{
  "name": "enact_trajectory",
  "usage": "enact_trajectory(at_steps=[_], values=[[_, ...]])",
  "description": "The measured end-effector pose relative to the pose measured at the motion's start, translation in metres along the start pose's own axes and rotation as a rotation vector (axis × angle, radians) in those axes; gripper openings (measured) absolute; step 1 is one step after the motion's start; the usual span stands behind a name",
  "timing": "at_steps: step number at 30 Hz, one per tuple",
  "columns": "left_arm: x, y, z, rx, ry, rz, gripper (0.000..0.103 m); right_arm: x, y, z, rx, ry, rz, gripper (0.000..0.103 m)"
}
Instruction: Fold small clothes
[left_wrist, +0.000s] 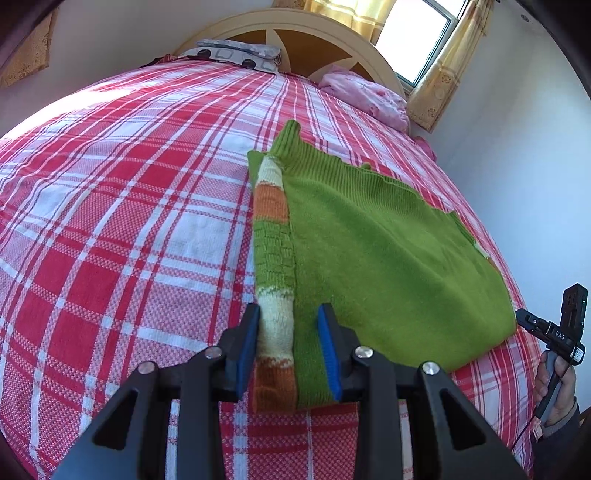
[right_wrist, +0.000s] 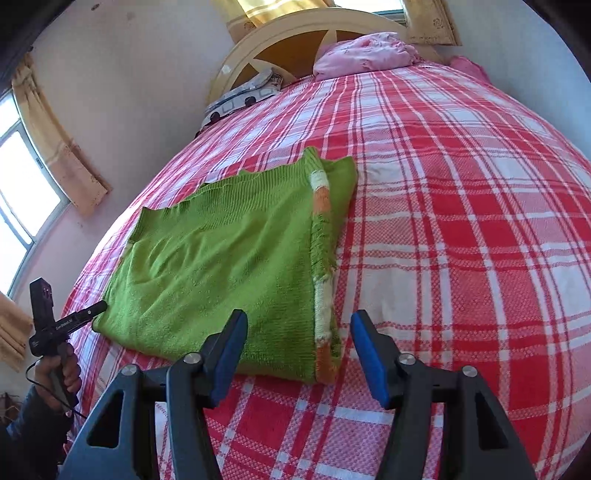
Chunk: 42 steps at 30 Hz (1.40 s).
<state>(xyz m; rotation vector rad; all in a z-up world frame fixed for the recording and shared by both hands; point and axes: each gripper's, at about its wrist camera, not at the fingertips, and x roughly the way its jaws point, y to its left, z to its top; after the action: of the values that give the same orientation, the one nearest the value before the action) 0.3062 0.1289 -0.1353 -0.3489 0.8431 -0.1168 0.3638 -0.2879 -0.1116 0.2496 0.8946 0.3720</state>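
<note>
The left gripper (left_wrist: 288, 347), jaws narrow but not pinching, straddled the sweater's (left_wrist: 388, 251) striped near edge; the right gripper (right_wrist: 299, 354) stood wider, its jaws either side of the same corner.

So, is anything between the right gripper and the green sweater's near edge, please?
Nothing visible: the right gripper hangs open over the near edge of the green sweater, with only plaid bedspread around.

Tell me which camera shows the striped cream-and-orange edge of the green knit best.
The left wrist view. There the striped edge runs up the frame's middle from between the left claw's pads, with every band broad and clear. The right wrist view shows the same edge narrower, at the green knit's right side.
</note>
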Motion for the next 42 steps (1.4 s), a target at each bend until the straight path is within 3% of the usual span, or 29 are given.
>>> enact_trajectory(at_steps=[1,2,3,9,16,20,24,25,26,27,28,29,32,35,38,41,42], values=[[-0.001,-0.001,-0.001,0.007,-0.002,-0.009,0.023,0.002,0.001,-0.001,-0.004,0.007,0.013,0.041],[-0.002,-0.004,-0.002,0.03,-0.004,-0.014,0.011,0.003,0.001,-0.002,-0.005,0.009,0.02,0.02],[-0.004,-0.007,-0.002,0.053,-0.007,-0.007,0.011,0.004,0.001,-0.002,-0.008,0.008,0.018,0.006],[-0.026,-0.01,0.0,0.065,-0.034,-0.064,0.007,-0.016,0.003,-0.008,-0.033,-0.028,0.029,0.006],[-0.022,-0.005,-0.017,0.063,0.013,-0.061,0.007,-0.014,-0.008,-0.03,-0.018,0.02,0.029,0.006],[-0.016,0.005,-0.02,0.036,0.022,-0.056,0.007,-0.015,-0.011,-0.035,-0.014,0.005,0.019,0.005],[-0.016,-0.002,-0.024,0.076,0.017,-0.039,0.009,-0.015,-0.016,-0.034,0.017,-0.022,-0.012,0.006],[-0.017,-0.004,-0.025,0.092,0.008,-0.023,0.01,-0.017,-0.015,-0.033,0.015,-0.034,-0.034,0.009],[-0.019,-0.006,-0.026,0.098,0.001,-0.006,0.013,-0.02,-0.012,-0.032,0.012,-0.051,-0.072,0.02],[-0.019,-0.005,-0.026,0.096,0.001,-0.006,0.014,-0.023,-0.008,-0.029,0.001,-0.066,-0.117,0.038],[-0.02,-0.004,-0.026,0.093,-0.002,-0.007,0.014,-0.028,-0.001,-0.026,-0.021,-0.096,-0.171,0.047],[-0.02,-0.004,-0.026,0.092,-0.007,-0.004,0.015,-0.036,0.008,-0.022,-0.051,-0.143,-0.194,0.054],[-0.021,-0.002,-0.024,0.09,-0.02,0.02,0.018,-0.041,0.036,0.002,-0.129,-0.209,-0.135,0.054],[-0.026,-0.004,-0.023,0.097,-0.05,0.065,0.028,-0.015,0.056,0.036,-0.195,-0.178,-0.092,0.054],[-0.033,-0.005,-0.022,0.101,-0.088,0.09,0.051,0.027,0.048,0.076,-0.178,-0.121,-0.148,0.054],[-0.032,-0.007,-0.023,0.105,-0.091,0.101,0.055,0.076,0.026,0.106,-0.131,-0.027,-0.191,0.047],[-0.029,-0.007,-0.023,0.105,-0.084,0.095,0.055,0.095,0.017,0.112,-0.107,0.022,-0.192,0.034]])
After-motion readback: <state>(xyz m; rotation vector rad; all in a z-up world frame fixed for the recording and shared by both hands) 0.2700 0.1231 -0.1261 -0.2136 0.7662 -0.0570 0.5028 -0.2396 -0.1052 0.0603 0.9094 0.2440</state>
